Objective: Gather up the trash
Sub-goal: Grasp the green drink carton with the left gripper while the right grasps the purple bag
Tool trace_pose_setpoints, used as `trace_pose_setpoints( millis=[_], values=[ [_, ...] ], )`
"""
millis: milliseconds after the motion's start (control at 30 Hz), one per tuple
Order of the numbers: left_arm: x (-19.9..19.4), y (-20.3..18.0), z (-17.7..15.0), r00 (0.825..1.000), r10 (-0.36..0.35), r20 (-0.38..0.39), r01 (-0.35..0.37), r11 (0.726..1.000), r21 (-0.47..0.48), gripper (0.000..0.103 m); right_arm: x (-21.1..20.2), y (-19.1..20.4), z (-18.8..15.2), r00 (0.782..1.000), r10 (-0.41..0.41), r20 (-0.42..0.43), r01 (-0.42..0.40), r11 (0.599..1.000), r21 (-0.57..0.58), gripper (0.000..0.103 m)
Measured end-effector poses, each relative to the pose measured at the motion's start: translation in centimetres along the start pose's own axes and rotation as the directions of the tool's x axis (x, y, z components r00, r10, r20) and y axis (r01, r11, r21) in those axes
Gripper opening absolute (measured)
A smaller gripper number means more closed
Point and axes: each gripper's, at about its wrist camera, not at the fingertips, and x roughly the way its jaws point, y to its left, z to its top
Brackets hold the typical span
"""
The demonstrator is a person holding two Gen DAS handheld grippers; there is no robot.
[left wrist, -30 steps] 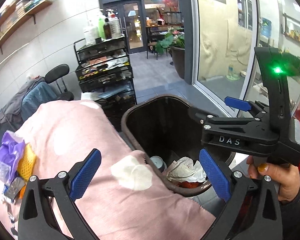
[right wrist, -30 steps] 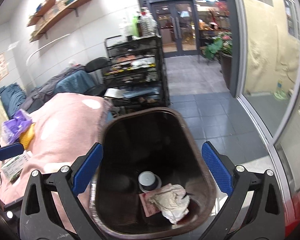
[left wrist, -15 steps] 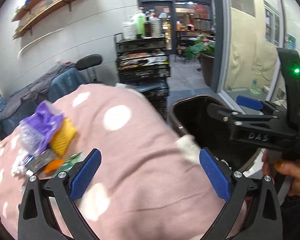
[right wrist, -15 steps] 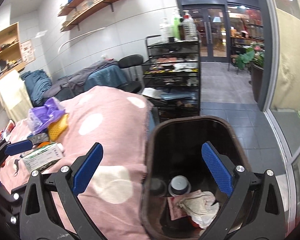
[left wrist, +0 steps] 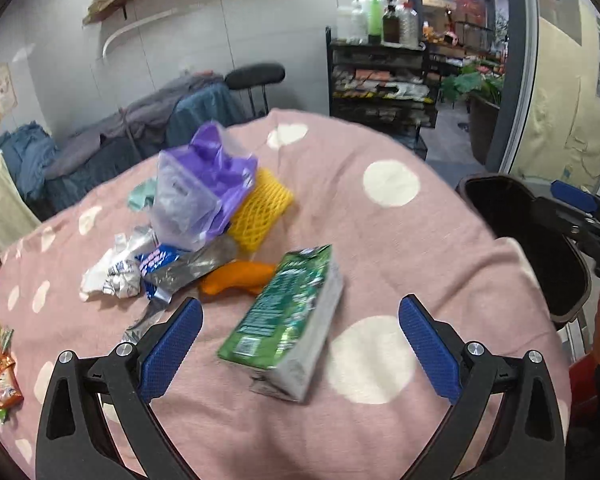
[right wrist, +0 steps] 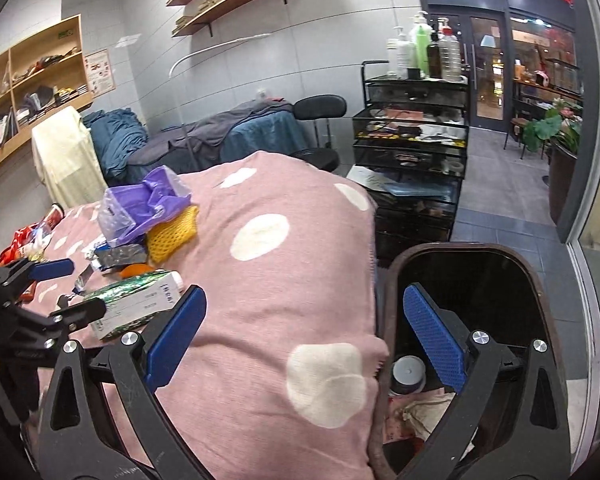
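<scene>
While spread wide, left gripper above carton

Glossy green carton, soft matt pink cloth with white dots, yellow foam netting, translucent purple plastic bag, possibly foil silver wrapper

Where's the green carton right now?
The green carton lies flat on the pink dotted cloth, straight ahead between the open left hand-held gripper fingers, just right of the orange wrapper.
</scene>
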Motion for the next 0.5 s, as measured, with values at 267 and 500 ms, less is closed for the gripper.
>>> trace_pose_setpoints(
  millis=[267, 500],
  values=[
    [4.7, 2.3, 1.2, 0.971, -0.130, -0.202, 0.134, 0.991, 0.010, 0.091, 1.4, 2.3, -0.1, 0.998, 0.045, -0.035, -0.047, 0.998, -0.040, 0.098],
    [7.6, 1.8, 0.8, 0.946, -0.166, -0.278, 0.175, 0.985, 0.008, 0.055, 2.3, 3.3, 0.1, 0.995, 0.070, -0.069, -0.073, 0.996, -0.049, 0.098]
  ],
)
